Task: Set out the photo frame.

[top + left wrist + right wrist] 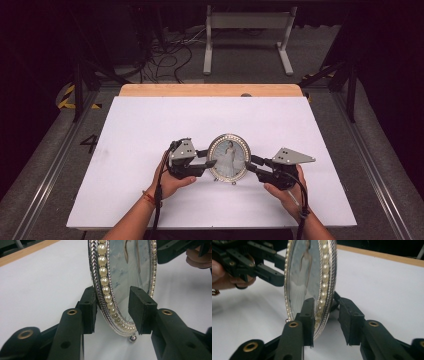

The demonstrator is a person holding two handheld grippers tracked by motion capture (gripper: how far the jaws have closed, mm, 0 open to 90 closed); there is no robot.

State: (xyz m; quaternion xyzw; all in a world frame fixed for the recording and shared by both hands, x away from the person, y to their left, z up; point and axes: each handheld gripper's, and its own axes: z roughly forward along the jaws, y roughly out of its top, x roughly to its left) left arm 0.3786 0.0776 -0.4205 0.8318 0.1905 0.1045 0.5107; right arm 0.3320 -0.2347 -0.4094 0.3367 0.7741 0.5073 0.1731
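One oval pearl-rimmed frame (229,157), upright.

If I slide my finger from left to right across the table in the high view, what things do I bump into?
Left hand → left gripper → oval picture frame → right gripper → right hand.
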